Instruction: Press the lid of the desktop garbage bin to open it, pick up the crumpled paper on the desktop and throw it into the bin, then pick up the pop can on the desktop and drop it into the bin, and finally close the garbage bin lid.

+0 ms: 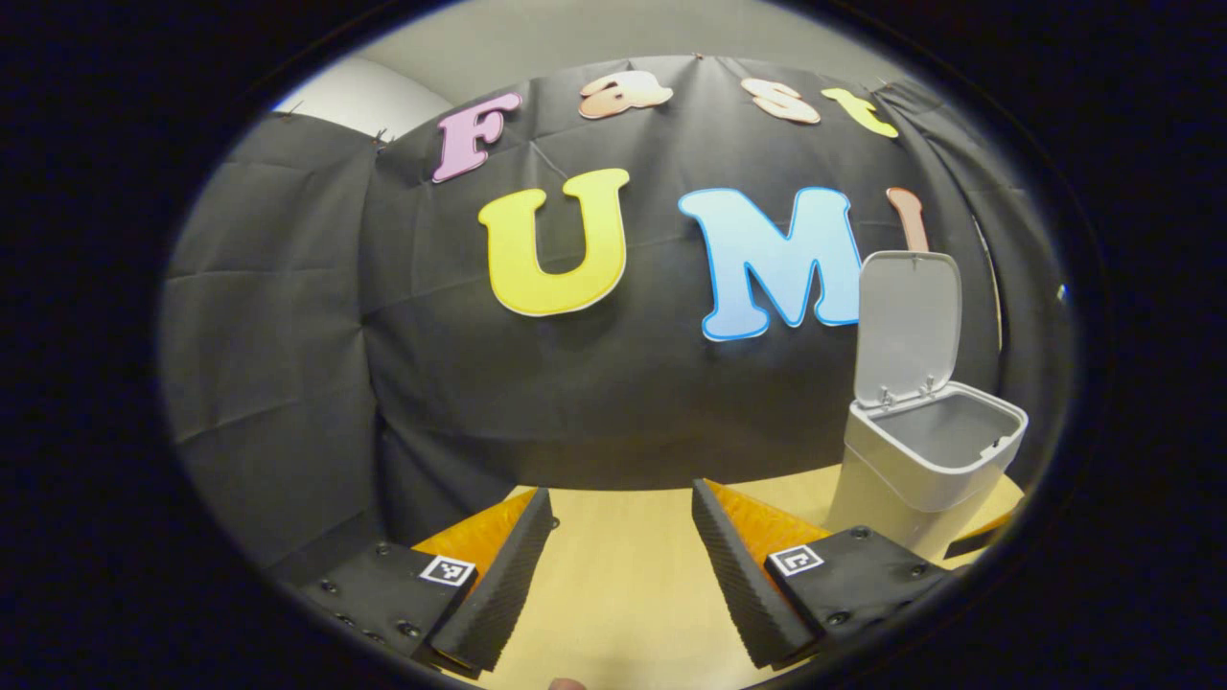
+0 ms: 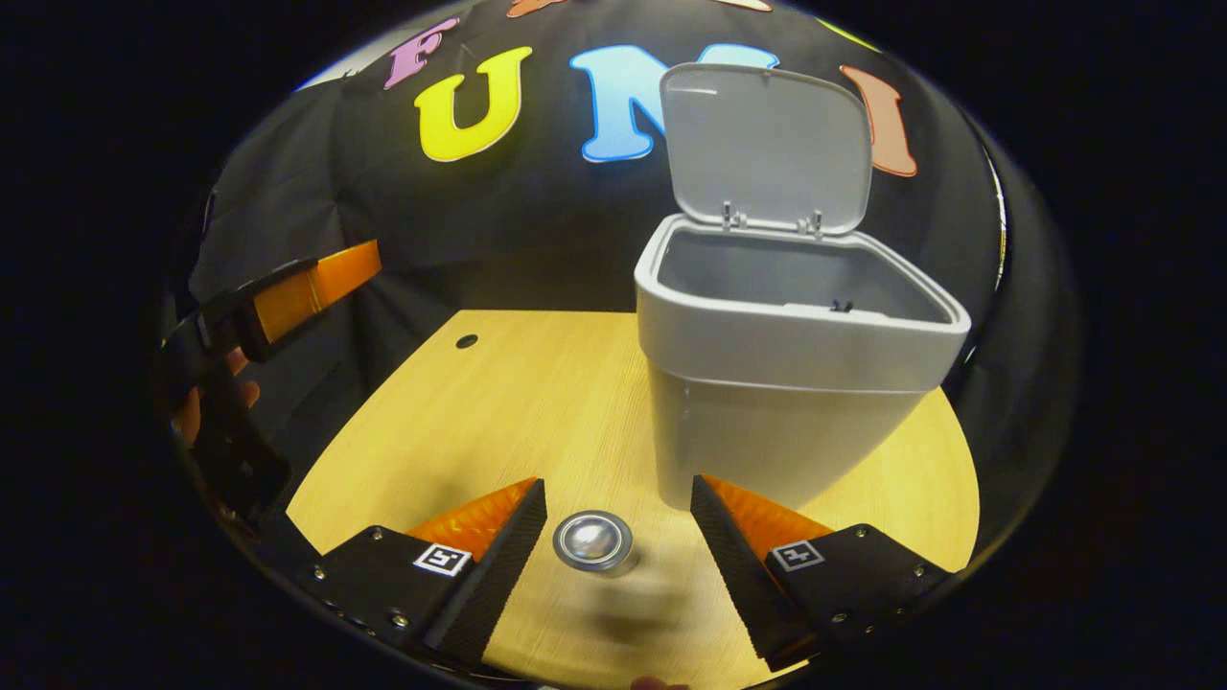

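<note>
The pale grey desktop bin stands on the wooden desk with its lid swung upright, and the part of its inside that I see is bare grey wall. The pop can stands on the desk with a silver end facing up, low between the fingers of my right gripper. That gripper is open and touches nothing; the can is nearer its left finger. My left gripper is open above the desk, with the bin off to its right. In the right gripper view the left gripper hovers at far left, held by a hand.
The wooden desk has a curved far edge against the black cloth wall and a small dark hole near its back left. Bare desk surface lies between the bin and the left gripper.
</note>
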`<action>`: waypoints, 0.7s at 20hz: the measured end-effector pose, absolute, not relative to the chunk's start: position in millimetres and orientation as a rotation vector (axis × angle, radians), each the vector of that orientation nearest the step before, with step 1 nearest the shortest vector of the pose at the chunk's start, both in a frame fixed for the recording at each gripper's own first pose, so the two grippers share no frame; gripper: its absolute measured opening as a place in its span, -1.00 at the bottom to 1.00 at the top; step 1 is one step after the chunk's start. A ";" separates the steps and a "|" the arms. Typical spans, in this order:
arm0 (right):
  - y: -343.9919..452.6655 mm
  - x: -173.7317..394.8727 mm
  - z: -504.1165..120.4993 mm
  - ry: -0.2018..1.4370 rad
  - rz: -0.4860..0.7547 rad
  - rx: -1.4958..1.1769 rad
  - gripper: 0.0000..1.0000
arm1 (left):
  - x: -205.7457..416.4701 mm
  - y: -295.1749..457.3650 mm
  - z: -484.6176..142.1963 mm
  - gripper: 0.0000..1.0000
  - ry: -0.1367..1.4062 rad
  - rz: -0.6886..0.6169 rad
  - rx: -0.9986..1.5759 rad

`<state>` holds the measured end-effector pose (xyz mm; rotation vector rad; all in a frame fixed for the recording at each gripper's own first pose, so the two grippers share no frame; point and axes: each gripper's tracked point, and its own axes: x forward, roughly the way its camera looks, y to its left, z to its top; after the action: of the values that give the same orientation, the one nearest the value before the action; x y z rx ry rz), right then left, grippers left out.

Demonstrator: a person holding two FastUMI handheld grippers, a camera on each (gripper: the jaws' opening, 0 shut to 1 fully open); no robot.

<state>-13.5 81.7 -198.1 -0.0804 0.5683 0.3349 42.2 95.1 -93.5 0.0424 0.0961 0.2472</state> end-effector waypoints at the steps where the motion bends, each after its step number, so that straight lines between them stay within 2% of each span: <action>1: 83.4 -15.1 -202.0 0.587 0.342 -0.092 0.95 | 41.4 96.0 -94.2 1.00 0.100 0.252 0.038; 2: 85.9 -16.9 -207.3 0.607 0.353 -0.105 0.95 | 40.9 98.0 -97.1 1.00 0.105 0.256 0.032; 5: 97.8 -22.6 -228.5 0.671 0.401 -0.141 0.95 | 36.6 103.0 -103.0 0.79 0.118 0.269 0.019; 8: 108.6 -25.1 -245.0 0.711 0.430 -0.171 0.95 | 32.3 110.8 -105.9 0.79 0.128 0.284 0.017; 11: 108.0 -23.6 -259.3 0.746 0.425 -0.202 0.95 | 27.6 117.8 -108.9 1.00 0.137 0.298 0.010; 12: 108.7 -24.1 -263.8 0.756 0.423 -0.206 0.95 | 25.0 120.8 -110.0 0.91 0.140 0.304 0.009; 14: 108.8 -23.1 -270.9 0.774 0.417 -0.210 0.95 | 22.2 126.1 -112.5 0.91 0.145 0.315 0.006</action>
<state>-23.1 108.8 -270.9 -0.2096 0.7735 0.4170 22.2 126.1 -112.5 0.0061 0.1450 0.3146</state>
